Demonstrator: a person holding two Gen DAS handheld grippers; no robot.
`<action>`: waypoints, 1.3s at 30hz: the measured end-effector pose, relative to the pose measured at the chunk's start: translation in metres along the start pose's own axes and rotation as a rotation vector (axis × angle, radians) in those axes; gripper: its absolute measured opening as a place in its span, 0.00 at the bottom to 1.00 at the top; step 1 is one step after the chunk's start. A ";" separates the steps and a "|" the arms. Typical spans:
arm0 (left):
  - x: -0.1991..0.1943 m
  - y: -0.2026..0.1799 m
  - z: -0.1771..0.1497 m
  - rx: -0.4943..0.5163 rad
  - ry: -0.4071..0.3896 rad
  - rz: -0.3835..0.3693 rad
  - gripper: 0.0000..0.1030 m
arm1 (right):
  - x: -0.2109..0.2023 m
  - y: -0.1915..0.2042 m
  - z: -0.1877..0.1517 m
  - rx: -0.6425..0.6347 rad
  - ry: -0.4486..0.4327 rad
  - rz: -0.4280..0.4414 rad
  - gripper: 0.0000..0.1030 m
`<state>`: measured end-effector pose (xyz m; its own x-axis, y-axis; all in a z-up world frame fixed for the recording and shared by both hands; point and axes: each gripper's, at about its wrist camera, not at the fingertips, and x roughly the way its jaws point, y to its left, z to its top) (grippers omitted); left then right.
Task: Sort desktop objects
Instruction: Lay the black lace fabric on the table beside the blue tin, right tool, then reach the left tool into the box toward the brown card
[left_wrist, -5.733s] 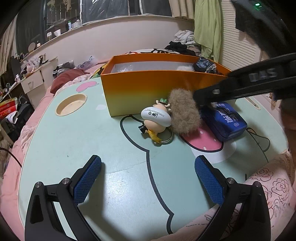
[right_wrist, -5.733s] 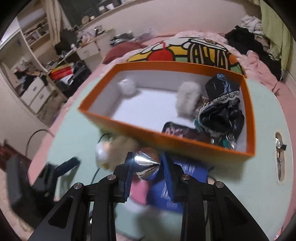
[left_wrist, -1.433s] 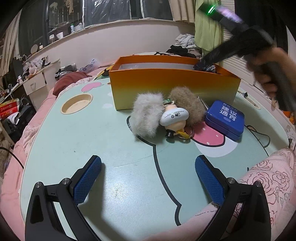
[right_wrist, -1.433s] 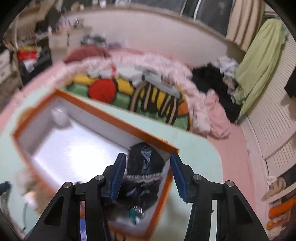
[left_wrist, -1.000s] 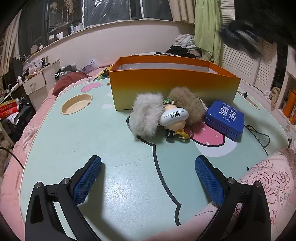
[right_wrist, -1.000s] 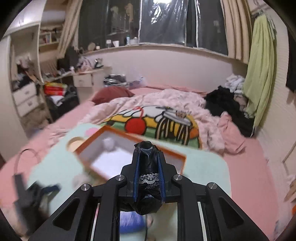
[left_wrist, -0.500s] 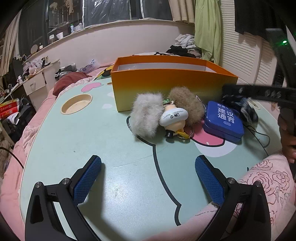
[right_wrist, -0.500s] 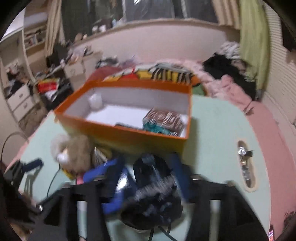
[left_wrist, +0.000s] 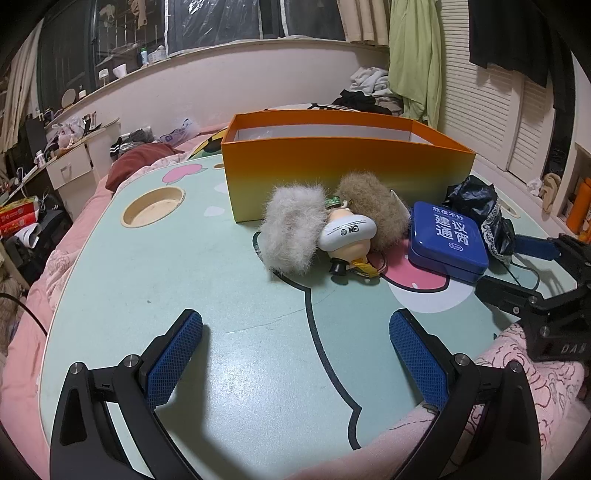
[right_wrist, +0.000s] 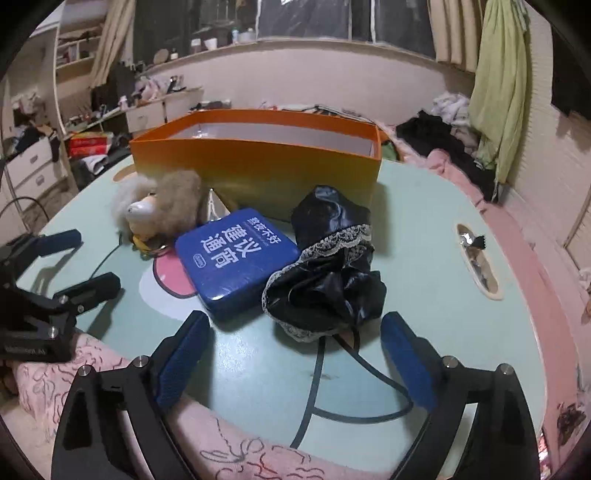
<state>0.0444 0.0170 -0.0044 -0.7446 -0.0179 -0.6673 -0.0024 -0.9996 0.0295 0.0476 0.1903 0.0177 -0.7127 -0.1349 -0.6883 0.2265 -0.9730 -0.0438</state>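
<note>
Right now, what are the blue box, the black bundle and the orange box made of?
Blue box: probably painted metal tin; smooth, glossy, rounded corners. Black bundle: shiny satin-like cloth with a lace trim; crumpled folds. Orange box: looks like cardboard; thin, straight, matte walls.

Both the left gripper and the right gripper hover spread wide, holding nothing.

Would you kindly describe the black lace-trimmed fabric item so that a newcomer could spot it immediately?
Start at the orange box on the green table. Just in front of its right corner, beside the blue tin, lies the black fabric bundle. It alone is shiny, crumpled and edged with pale lace.
</note>
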 end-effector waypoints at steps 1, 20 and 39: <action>0.000 -0.001 0.000 0.002 -0.001 0.001 0.98 | -0.002 -0.001 0.001 0.005 0.001 -0.002 0.98; -0.038 0.008 0.063 -0.026 -0.059 -0.137 0.98 | -0.014 0.004 0.006 0.008 -0.005 -0.007 0.99; 0.160 -0.121 0.199 0.130 0.441 -0.088 0.81 | -0.006 0.008 0.005 0.012 -0.004 -0.004 0.99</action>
<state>-0.2071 0.1400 0.0334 -0.3826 0.0304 -0.9234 -0.1578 -0.9869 0.0329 0.0505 0.1823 0.0252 -0.7161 -0.1319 -0.6854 0.2156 -0.9758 -0.0375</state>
